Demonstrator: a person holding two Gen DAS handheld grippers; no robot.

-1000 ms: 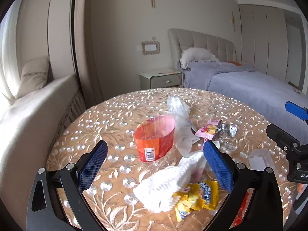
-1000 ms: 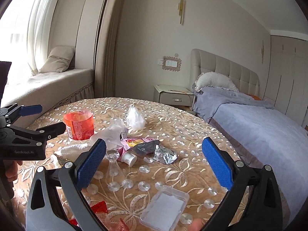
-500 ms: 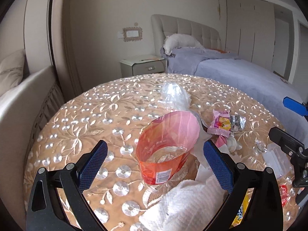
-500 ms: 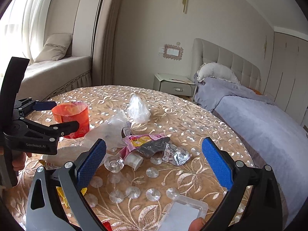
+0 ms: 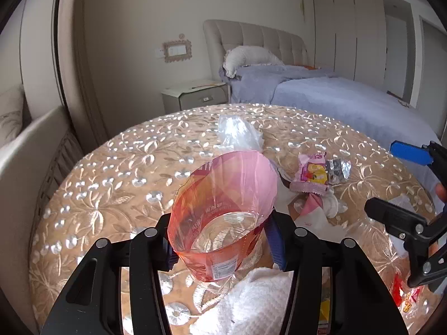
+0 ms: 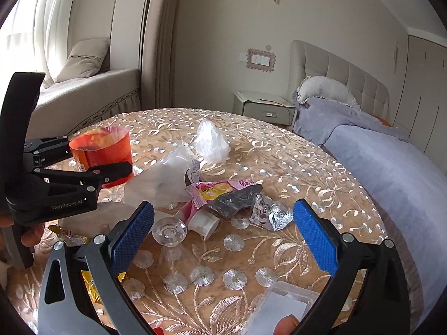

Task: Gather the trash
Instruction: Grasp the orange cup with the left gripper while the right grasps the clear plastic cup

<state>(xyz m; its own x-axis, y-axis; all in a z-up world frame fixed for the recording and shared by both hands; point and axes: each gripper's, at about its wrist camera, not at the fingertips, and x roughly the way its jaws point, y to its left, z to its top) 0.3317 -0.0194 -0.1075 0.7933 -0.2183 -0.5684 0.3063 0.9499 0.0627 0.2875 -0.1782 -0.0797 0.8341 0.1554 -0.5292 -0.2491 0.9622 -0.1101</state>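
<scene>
My left gripper (image 5: 222,244) is shut on a cut-off red plastic bottle bottom (image 5: 223,209), which stands upright on the round table (image 5: 111,173). It also shows in the right wrist view (image 6: 100,153). My right gripper (image 6: 220,237) is open and empty above a pile of trash: a pink snack wrapper (image 6: 215,189), crumpled foil (image 6: 269,213), a small white cup (image 6: 202,222), a clear plastic cap (image 6: 169,230) and clear bags (image 6: 211,141).
A white towel (image 5: 251,304) and yellow wrapper lie near the table's front edge. A clear plastic box (image 6: 285,304) sits by the right gripper. A bed (image 6: 391,167), a nightstand (image 6: 262,110) and a window seat (image 6: 83,97) surround the table.
My left gripper has moved forward and closed on the red bottle bottom. My right gripper has moved closer to the wrapper pile and stays open.
</scene>
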